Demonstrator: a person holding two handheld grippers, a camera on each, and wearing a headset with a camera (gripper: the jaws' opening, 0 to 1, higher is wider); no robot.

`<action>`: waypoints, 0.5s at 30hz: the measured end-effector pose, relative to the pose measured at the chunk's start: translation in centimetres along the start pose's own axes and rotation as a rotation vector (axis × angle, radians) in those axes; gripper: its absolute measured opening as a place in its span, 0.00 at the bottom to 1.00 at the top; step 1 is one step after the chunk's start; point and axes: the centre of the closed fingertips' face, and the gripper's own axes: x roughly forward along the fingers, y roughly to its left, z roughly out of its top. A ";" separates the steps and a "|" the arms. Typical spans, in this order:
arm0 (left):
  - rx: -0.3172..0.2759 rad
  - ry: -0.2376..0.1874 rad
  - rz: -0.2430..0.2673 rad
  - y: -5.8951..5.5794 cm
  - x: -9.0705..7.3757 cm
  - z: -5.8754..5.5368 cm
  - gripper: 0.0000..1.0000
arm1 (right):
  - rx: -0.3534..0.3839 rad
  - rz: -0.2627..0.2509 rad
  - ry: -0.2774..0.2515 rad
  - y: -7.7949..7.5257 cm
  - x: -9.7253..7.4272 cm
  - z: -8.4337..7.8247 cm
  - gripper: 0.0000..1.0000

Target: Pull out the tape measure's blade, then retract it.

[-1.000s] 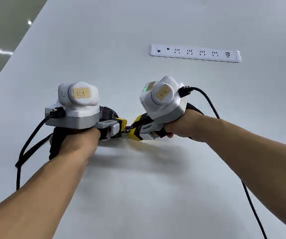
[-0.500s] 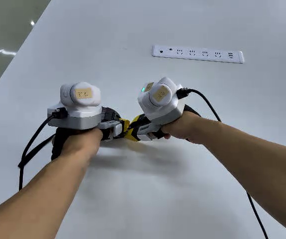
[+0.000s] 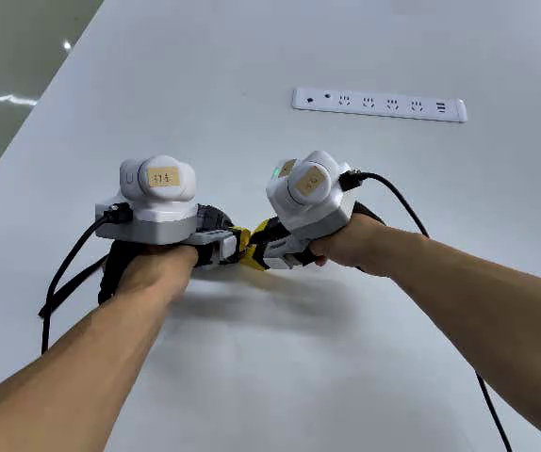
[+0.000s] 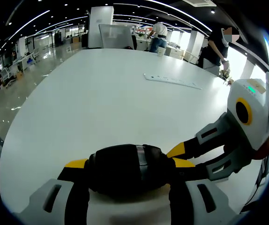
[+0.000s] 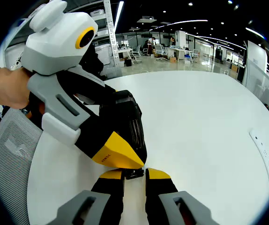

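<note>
Left hand-held gripper (image 4: 127, 164) clamped around black tape measure (image 4: 125, 174), right hand-held gripper (image 5: 134, 177) pinched narrow on blade hook (image 5: 134, 174) beside it, white worktop (image 5: 209, 122) beneath.

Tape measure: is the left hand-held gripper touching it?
Touching. The left gripper view shows the left hand-held gripper with a jaw pressed against each side of the black tape measure.

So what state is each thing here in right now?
left gripper: shut on tape measure.
right gripper: shut on blade tip.
tape measure: held, almost fully retracted.
power strip: flat on table, nothing plugged in.
</note>
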 end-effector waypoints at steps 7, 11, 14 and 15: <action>-0.004 0.006 -0.006 -0.2 0.0 -0.1 0.66 | -0.005 0.003 0.002 0.0 0.0 0.0 0.15; -0.008 0.012 -0.010 0.0 0.1 -0.1 0.66 | -0.007 0.001 0.007 0.0 -0.1 -0.2 0.16; -0.007 0.016 -0.016 0.0 0.2 -0.1 0.66 | -0.018 -0.004 0.008 -0.1 -0.2 -0.2 0.17; -0.007 0.017 -0.018 -0.1 0.1 -0.1 0.66 | -0.017 -0.004 0.005 -0.1 -0.2 -0.1 0.17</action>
